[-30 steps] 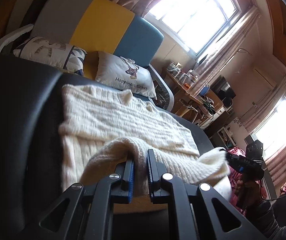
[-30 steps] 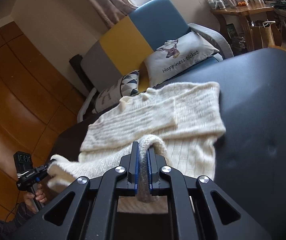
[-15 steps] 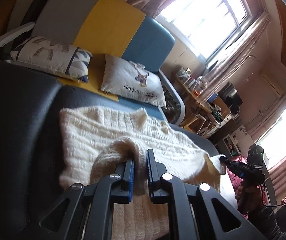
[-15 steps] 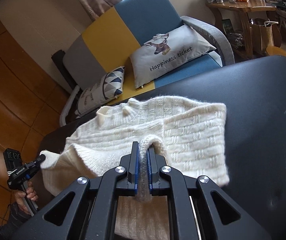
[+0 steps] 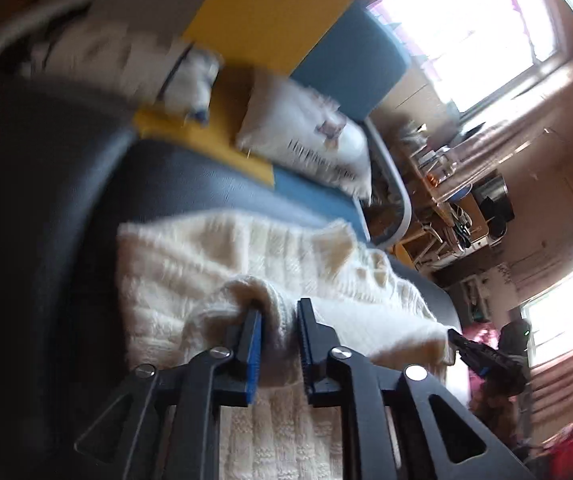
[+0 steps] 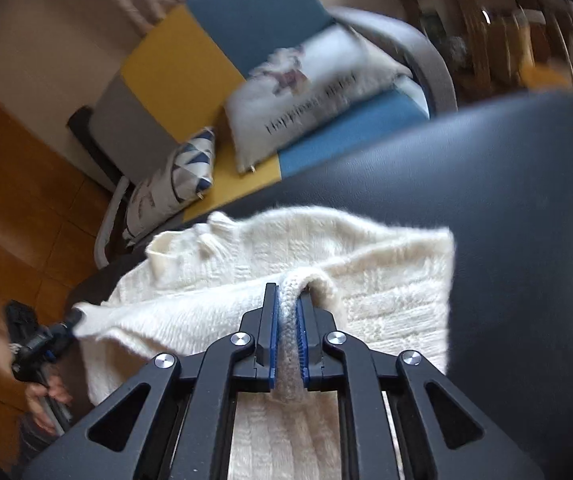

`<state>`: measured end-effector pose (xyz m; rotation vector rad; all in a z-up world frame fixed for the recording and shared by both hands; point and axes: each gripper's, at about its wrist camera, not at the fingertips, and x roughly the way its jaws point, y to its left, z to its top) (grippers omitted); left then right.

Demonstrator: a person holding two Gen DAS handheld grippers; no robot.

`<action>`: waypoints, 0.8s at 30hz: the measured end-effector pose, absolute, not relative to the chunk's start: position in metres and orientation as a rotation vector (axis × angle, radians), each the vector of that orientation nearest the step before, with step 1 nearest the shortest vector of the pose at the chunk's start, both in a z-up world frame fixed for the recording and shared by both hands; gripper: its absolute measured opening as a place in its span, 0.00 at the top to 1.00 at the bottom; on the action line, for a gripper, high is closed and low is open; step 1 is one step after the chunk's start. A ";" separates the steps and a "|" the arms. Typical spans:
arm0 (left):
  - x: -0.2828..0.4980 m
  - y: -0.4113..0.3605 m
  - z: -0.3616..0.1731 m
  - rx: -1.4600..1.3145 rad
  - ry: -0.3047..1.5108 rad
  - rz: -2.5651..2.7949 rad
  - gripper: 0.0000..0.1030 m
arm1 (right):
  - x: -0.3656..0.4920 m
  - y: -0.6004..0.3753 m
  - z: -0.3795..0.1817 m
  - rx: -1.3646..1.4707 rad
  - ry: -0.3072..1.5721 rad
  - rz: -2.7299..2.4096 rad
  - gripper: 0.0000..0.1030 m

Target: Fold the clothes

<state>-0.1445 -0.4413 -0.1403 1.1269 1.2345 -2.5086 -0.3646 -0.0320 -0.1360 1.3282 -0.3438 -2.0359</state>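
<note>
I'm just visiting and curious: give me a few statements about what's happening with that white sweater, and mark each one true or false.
1. The cream knitted sweater lies on a dark padded surface. True.
2. The right hand-held gripper has sweater fabric between its fingers. True.
3. The left hand-held gripper is far from the sweater. False: knit sits between its opening jaws.
4. The sofa behind is all red. False: grey, yellow and blue.
5. A printed cushion rests on the sofa. True.

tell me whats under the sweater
The white sweater lies on a dark padded surface, which shows around its edges. The raised edge hangs over the sweater's own lower layer. What lies beneath the middle is covered.
</note>
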 end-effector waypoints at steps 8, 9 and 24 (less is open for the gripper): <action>-0.129 -0.453 -0.144 1.122 1.255 -2.501 0.80 | -0.357 -0.007 -0.117 1.206 -0.458 -2.000 0.58; -0.127 -0.455 -0.143 1.112 1.253 -2.502 0.80 | -0.356 -0.004 -0.113 1.188 -0.478 -1.997 0.54; -0.065 -0.457 -0.141 1.090 1.191 -2.488 0.80 | -0.250 -0.063 -0.140 1.185 0.051 -1.958 0.46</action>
